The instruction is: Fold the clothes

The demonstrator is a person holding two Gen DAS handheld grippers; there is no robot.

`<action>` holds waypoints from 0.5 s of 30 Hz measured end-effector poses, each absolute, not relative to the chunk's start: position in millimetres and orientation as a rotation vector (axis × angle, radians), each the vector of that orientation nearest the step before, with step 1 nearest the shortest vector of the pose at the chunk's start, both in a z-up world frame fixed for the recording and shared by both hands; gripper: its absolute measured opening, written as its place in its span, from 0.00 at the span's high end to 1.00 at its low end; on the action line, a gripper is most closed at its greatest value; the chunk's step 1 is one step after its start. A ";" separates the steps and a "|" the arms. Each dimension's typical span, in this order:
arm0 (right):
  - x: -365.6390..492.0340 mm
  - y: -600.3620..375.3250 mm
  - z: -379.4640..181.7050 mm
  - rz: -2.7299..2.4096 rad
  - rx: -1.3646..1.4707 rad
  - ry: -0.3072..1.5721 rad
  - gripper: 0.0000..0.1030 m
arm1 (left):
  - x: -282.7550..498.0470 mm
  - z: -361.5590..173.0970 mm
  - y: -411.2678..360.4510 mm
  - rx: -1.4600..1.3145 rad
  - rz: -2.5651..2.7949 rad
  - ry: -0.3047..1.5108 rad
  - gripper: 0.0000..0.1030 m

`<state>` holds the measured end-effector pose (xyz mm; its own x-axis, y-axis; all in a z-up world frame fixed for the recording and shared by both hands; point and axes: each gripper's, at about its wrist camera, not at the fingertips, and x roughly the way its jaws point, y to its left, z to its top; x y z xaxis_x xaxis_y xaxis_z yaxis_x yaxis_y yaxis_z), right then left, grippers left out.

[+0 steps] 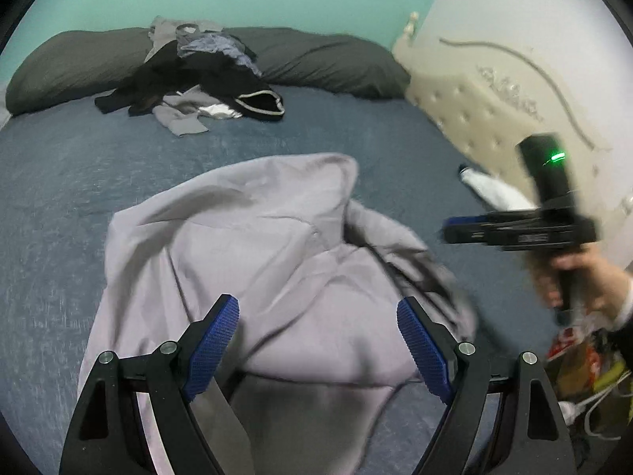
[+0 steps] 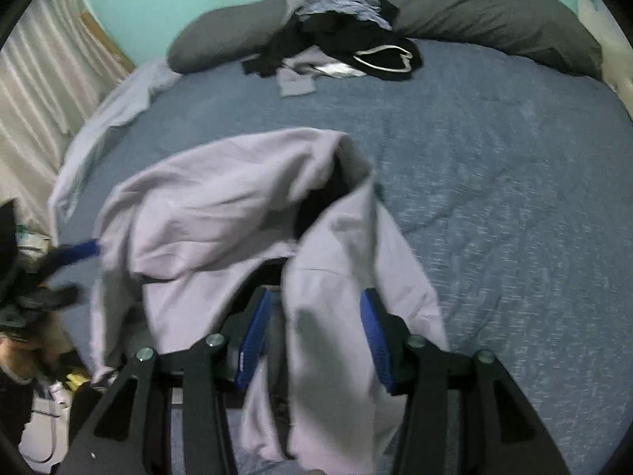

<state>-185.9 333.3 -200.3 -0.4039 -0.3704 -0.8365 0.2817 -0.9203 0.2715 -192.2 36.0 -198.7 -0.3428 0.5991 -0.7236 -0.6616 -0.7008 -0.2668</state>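
Shirt (image 1: pixel 253 245) spreading step — left gripper (image 1: pixel 318 340) wide open, right gripper (image 2: pixel 316 340) loose around cloth — next: pinch, pull flat on bed (image 2: pixel 494 182).

Dim, cool, even light with soft shadows under the pale garment (image 1: pixel 253 245); motion blur around that garment, heavy fisheye bending and black vignette at edges.

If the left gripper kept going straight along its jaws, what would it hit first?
Most likely the light grey garment crumpled on the blue bedspread; the left gripper points down at it with open jaws, though depth is unclear.
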 end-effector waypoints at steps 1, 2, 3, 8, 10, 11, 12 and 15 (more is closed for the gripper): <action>-185.0 331.1 -200.2 -2.341 1.434 -0.105 0.54 | -197.4 -203.2 37.4 -1.092 2.091 0.100 0.18; -184.6 328.8 -201.0 -2.341 1.441 -0.082 0.54 | -202.8 -207.5 38.5 -1.102 2.094 0.103 0.21; -185.0 327.1 -202.5 -2.343 1.448 -0.071 0.54 | -208.2 -211.8 39.6 -1.112 2.098 0.107 0.24; -199.6 328.3 -221.3 -2.345 1.483 -0.133 0.54 | -226.2 -225.8 43.1 -1.144 2.093 0.141 0.58; -204.5 325.7 -227.6 -2.337 1.490 -0.140 0.54 | -230.5 -230.6 44.4 -1.152 2.078 0.160 0.67; -206.4 324.2 -230.4 -2.334 1.493 -0.140 0.54 | -232.6 -233.5 44.6 -1.158 2.069 0.165 0.70; -208.1 322.9 -233.1 -2.330 1.496 -0.140 0.54 | -234.2 -235.6 44.4 -1.164 2.062 0.159 0.71; -210.8 318.7 -239.7 -2.325 1.499 -0.143 0.54 | -237.1 -246.0 43.6 -1.194 2.046 0.167 0.70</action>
<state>-210.8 318.7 -239.7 -0.3660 -0.3592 -0.8585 0.2509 -0.9264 0.2806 -237.1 43.6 -246.0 -0.2855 0.5371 -0.7937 -0.6587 -0.7115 -0.2445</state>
